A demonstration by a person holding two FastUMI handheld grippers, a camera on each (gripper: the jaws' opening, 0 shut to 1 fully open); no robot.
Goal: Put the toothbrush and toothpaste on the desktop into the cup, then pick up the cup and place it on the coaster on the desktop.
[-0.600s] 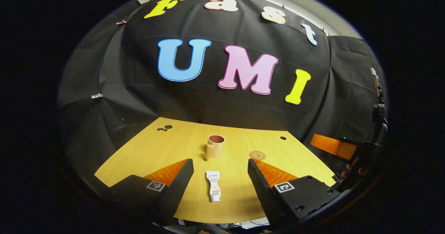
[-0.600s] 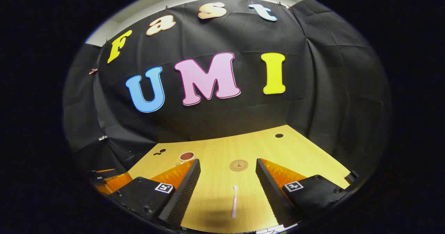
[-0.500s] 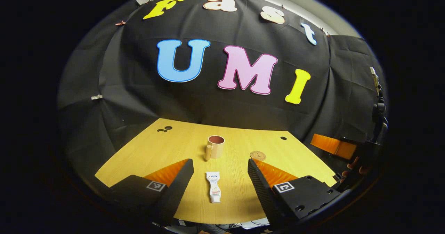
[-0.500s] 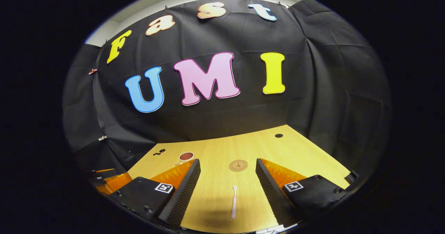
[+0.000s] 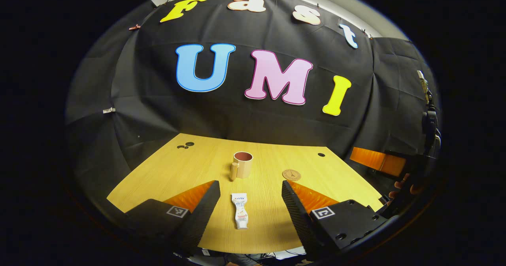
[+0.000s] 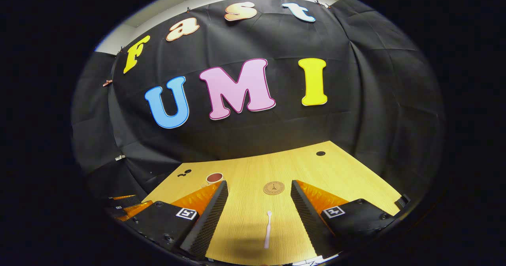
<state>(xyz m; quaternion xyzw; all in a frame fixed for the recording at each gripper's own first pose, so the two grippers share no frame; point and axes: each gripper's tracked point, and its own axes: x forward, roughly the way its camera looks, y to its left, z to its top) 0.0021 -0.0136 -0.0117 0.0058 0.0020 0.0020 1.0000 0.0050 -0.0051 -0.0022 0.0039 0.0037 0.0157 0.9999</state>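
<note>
A white toothpaste tube (image 5: 240, 216) lies on the wooden desktop (image 5: 189, 167), between the fingers of my open left gripper (image 5: 250, 195) and below them. Behind it stands a tan cup (image 5: 242, 165) with a dark red inside and a handle on its left. A round brown coaster (image 5: 291, 174) lies to the cup's right. In the right gripper view a pale pink toothbrush (image 6: 268, 229) lies lengthwise between the fingers of my open right gripper (image 6: 259, 195), with the coaster (image 6: 273, 187) beyond it and the cup (image 6: 214, 178) partly behind the left finger.
Small dark holes mark the desktop at its far left (image 5: 185, 145) and far right (image 5: 321, 154). The other gripper's orange finger (image 5: 377, 163) and a hand (image 5: 401, 185) show at the right edge. The desk's front edge (image 5: 253, 250) runs just below my fingers.
Both views have shifted only slightly; the toothpaste and cup sit a little more to the left in the left gripper view. Nothing was grasped or moved.
</note>
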